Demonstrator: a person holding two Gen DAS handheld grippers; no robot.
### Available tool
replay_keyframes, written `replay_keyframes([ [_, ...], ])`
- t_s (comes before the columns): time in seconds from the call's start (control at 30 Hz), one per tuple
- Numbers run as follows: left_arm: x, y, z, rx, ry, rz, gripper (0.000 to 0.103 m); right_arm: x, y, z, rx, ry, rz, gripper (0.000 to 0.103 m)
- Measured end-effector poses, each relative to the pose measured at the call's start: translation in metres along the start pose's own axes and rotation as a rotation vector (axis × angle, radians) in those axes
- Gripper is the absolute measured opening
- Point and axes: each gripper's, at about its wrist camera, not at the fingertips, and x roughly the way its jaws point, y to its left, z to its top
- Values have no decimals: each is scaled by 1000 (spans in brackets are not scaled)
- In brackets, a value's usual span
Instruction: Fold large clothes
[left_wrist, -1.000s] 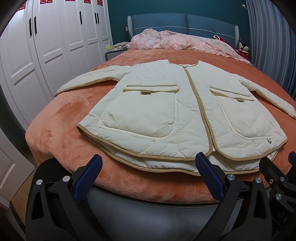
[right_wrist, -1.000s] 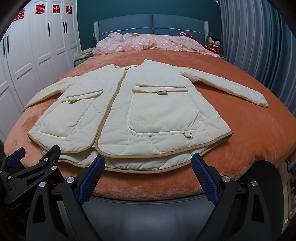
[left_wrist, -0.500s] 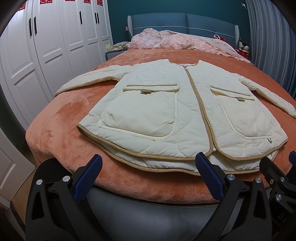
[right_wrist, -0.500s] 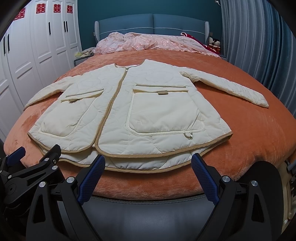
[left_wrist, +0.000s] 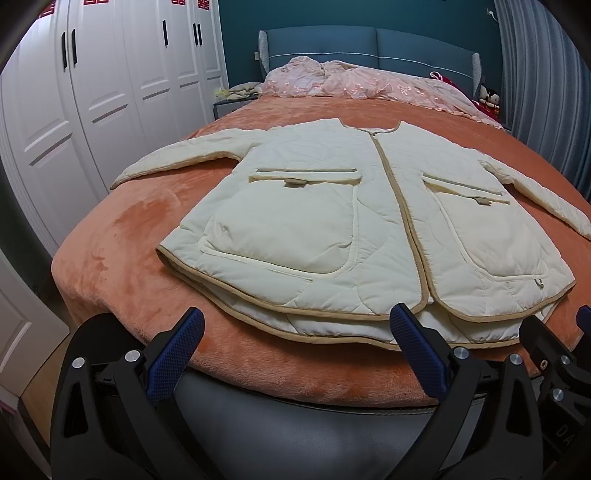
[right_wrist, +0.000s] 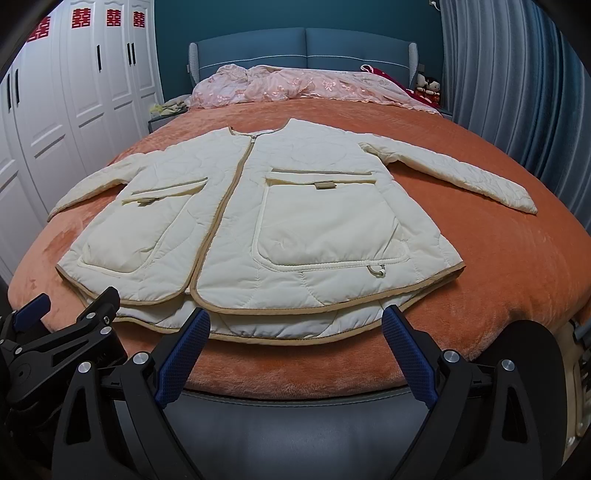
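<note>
The jacket (left_wrist: 354, 229) lies flat on the bed (left_wrist: 122, 258), front side up, hem toward the lower edge of the frame, collar toward the headboard (left_wrist: 369, 44) at top centre. Its sleeves extend toward the left and right edges. A bundle of bedding (left_wrist: 369, 79) lies behind the jacket, against the headboard. The wardrobe (left_wrist: 92, 92) occupies the upper left; the curtain (left_wrist: 546, 81) occupies the upper right. Both grippers, the left gripper (left_wrist: 295, 347) and the right gripper (right_wrist: 291, 343), sit before the hem, apart from it.
</note>
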Motion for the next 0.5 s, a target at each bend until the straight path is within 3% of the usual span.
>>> replay_keyframes([
  [0.5,0,2,1,-2,-1,4,98,1,3,1,-3,-1,3,92],
])
